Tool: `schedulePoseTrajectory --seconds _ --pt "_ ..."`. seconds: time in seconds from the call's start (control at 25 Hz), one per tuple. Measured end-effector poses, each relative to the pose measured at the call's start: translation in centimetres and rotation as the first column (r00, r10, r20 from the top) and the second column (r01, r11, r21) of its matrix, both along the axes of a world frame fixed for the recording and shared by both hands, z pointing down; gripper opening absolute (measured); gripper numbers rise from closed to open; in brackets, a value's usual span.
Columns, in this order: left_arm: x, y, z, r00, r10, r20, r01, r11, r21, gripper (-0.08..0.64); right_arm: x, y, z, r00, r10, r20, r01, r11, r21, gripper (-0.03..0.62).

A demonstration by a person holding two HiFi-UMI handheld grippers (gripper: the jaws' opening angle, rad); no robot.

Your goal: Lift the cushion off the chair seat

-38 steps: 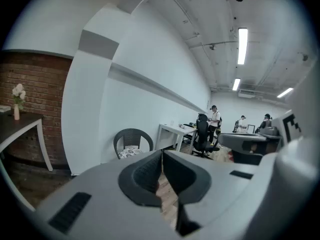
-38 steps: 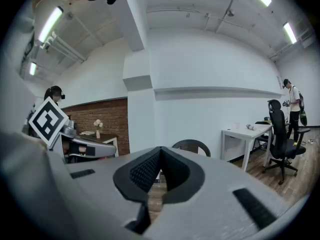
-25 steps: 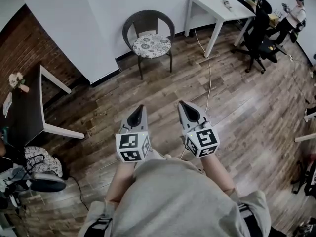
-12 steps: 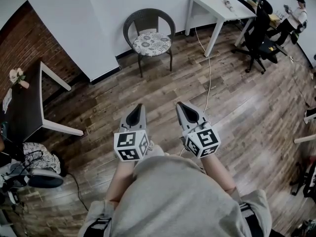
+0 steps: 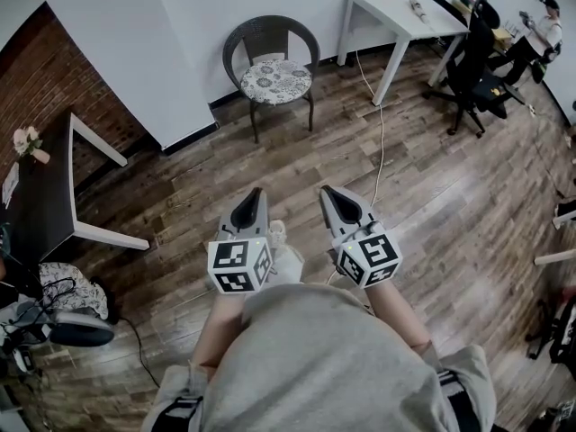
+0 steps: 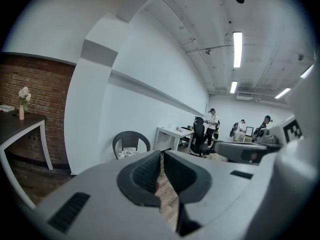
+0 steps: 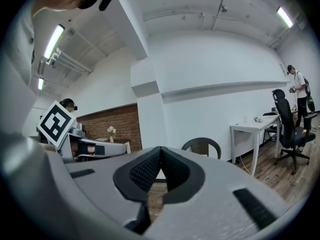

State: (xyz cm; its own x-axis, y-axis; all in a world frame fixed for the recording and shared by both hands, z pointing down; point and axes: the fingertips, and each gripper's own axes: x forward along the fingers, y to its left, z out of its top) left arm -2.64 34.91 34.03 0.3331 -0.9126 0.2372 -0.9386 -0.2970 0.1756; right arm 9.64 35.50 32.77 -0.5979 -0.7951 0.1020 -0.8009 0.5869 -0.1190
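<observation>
A dark wicker chair (image 5: 270, 48) stands against the white wall at the far middle, with a round patterned cushion (image 5: 275, 80) lying on its seat. The chair (image 6: 130, 141) and cushion (image 6: 127, 153) also show small and far off in the left gripper view; the chair's back (image 7: 201, 145) peeks over the jaws in the right gripper view. My left gripper (image 5: 252, 193) and right gripper (image 5: 329, 190) are held side by side over the wooden floor, well short of the chair. Both are shut with nothing between their jaws.
A white table (image 5: 396, 21) stands right of the chair, a cable (image 5: 382, 142) trailing from it across the floor. An office chair (image 5: 472, 57) and a person (image 5: 538, 27) are at far right. A dark table (image 5: 54, 192) with flowers (image 5: 29, 144) sits by the brick wall at left.
The view has crept slightly toward the chair. Both grippers keep their places, side by side and shut.
</observation>
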Motion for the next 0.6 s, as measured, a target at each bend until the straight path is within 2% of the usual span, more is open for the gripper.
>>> schedulePoseTrajectory --seconds 0.6 --pt "-0.3 -12.0 1.0 0.998 0.056 -0.023 -0.056 0.998 -0.023 0.028 -1.2 -12.1 0.4 1.0 0.021 0.0 -0.021 1.0 -0.017 0.002"
